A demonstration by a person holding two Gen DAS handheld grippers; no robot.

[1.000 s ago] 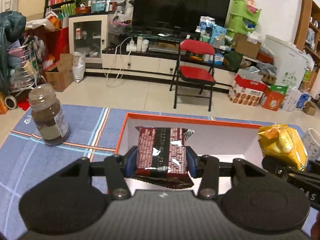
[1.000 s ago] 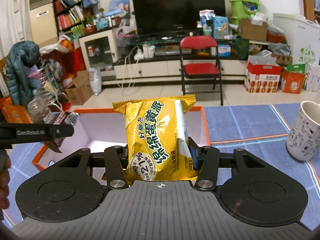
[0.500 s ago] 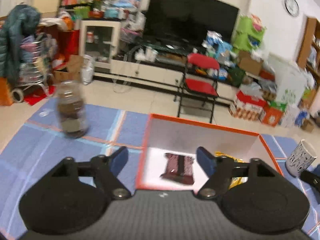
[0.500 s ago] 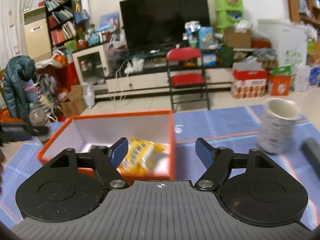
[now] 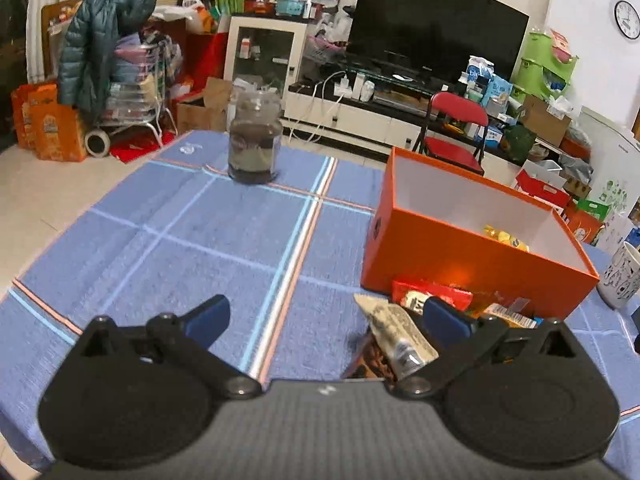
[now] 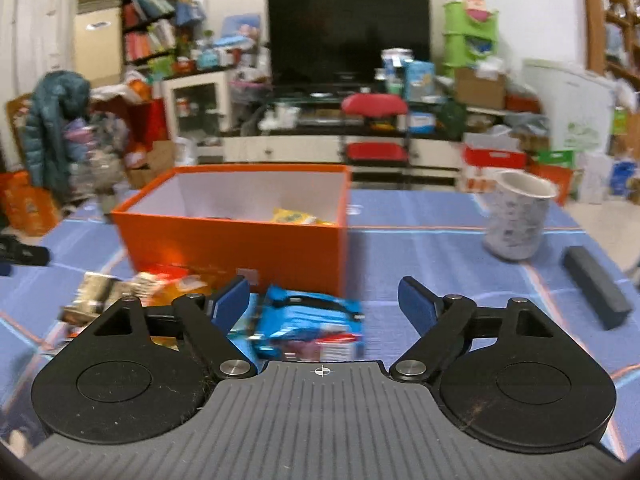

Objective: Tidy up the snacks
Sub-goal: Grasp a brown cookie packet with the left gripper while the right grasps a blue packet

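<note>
An orange box (image 5: 460, 256) stands on the blue tablecloth, with a yellow snack pack (image 5: 506, 238) inside; it also shows in the right wrist view (image 6: 240, 240) with the yellow pack (image 6: 298, 216). My left gripper (image 5: 326, 314) is open and empty, low over the cloth left of a pile of snack packs: a beige pack (image 5: 394, 334) and a red pack (image 5: 430, 294). My right gripper (image 6: 322, 300) is open and empty, just above a blue snack pack (image 6: 310, 322) in front of the box. More packs (image 6: 140, 284) lie to its left.
A dark glass jar (image 5: 254, 140) stands at the far middle of the cloth. A white patterned cup (image 6: 516, 216) and a dark grey block (image 6: 596, 286) lie right of the box. A red folding chair (image 5: 456, 128) stands behind the table.
Both grippers let go of their packs, which now lie in the box. Both opened wide, pulled back from the box and came down toward the snacks in front of it.
</note>
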